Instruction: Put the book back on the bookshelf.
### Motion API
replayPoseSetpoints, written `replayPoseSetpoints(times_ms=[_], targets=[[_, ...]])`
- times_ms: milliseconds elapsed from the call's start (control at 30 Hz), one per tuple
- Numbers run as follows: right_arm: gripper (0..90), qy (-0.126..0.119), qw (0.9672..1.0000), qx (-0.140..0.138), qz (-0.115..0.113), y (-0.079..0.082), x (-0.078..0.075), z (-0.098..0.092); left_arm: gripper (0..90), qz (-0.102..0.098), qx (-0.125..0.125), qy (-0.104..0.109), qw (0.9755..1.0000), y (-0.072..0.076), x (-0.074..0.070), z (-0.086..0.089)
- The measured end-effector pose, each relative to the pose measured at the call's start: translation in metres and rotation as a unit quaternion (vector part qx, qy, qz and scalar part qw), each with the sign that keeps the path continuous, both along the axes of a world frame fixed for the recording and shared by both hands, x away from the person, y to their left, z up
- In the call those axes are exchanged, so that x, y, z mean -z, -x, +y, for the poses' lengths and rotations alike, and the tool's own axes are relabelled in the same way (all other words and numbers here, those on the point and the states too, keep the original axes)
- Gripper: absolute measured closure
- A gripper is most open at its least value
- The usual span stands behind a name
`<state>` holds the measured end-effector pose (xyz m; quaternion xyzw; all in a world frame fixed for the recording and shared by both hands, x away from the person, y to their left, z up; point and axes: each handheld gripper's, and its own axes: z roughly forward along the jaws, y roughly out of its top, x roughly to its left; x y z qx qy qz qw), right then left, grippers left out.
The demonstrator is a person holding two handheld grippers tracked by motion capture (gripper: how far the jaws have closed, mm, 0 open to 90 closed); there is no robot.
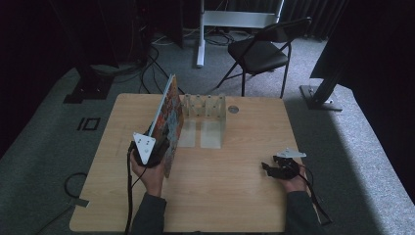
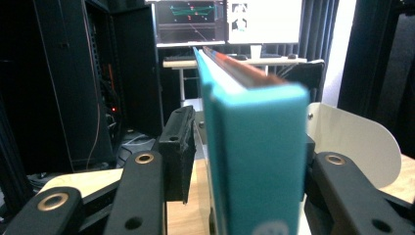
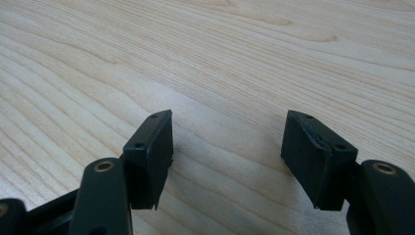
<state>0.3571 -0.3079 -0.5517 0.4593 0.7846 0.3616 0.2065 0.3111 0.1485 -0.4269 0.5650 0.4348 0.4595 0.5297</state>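
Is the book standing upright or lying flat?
Upright: the book stands on edge on the table, between the left gripper's jaws.

Teal-spined book (image 2: 254, 161) with orange patterned cover — on pale woodgrain table (image 1: 235, 186).

Black folding chair (image 1: 262, 49) beyond the wooden table (image 1: 235, 196); monitors (image 2: 227, 22) farther back

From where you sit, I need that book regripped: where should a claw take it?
Grip the book across its teal spine at the near bottom corner, coming from the person's side: it stands on edge, thin enough for the left claw to straddle.
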Motion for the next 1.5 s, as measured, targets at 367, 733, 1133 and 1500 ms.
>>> replayPoseSetpoints(times_ms=[367,733,1133,1500], targets=[[36.0,0.0,1.0,0.0,0.0,0.0,0.0,0.0,57.3,0.015,0.02,-0.029,0.9993,0.002,-0.001,0.003],[36.0,0.0,1.0,0.0,0.0,0.0,0.0,0.0,56.6,0.021,0.029,-0.041,0.9985,0.006,-0.002,0.005],[36.0,0.0,1.0,0.0,0.0,0.0,0.0,0.0,54.9,0.037,0.037,-0.045,0.9976,0.012,0.0,0.01],[36.0,0.0,1.0,0.0,0.0,0.0,0.0,0.0,53.5,0.054,0.045,-0.054,0.9961,0.018,0.0,0.013]])
